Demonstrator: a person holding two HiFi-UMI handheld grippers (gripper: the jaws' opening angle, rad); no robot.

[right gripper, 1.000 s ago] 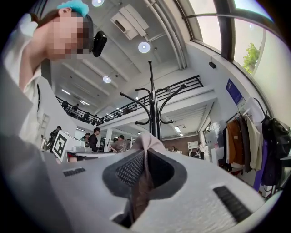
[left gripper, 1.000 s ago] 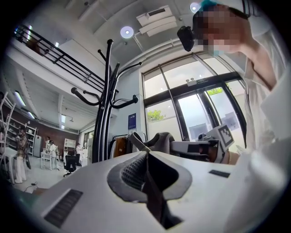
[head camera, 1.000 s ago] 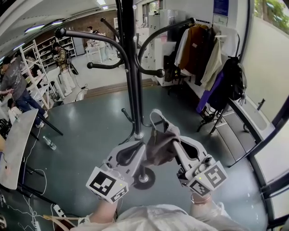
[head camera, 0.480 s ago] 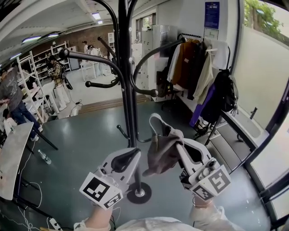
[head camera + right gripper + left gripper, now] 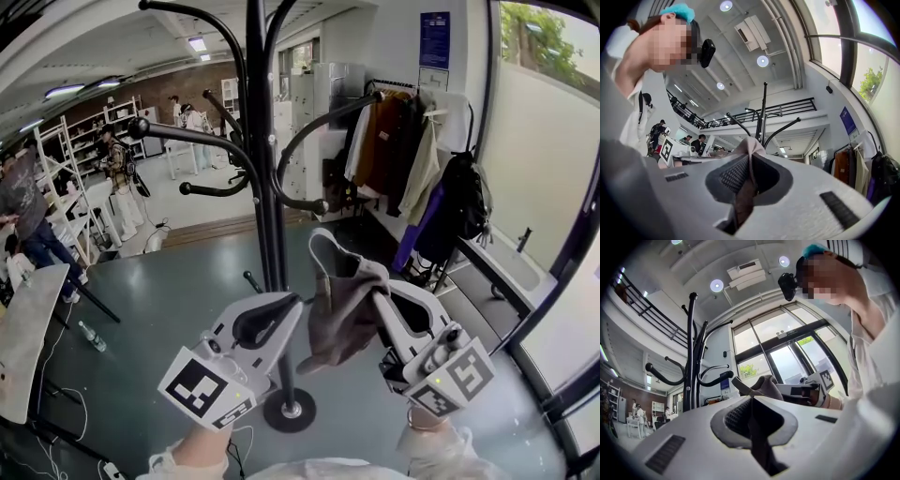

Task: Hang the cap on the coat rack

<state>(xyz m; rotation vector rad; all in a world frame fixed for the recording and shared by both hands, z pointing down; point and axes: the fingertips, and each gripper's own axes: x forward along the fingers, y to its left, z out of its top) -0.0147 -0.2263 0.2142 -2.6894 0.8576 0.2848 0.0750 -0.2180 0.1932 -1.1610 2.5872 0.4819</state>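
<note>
My right claw (image 5: 379, 296) is clamped on the cap (image 5: 339, 302), with soft grey-brown cloth pinched between its ribbed pads, the crown sagging and a pale strap loop standing upward. My left claw (image 5: 284, 306) is closed with nothing in it, just beside the cap on its left. The coat rack (image 5: 263, 169), a black metal pole with curved, ball-tipped arms, rises directly beyond the cap. Its nearest arm tip (image 5: 320, 204) lies above and slightly left of the right claw, which is the closer one. I judge the loop must travel upward onto that tip.
</note>
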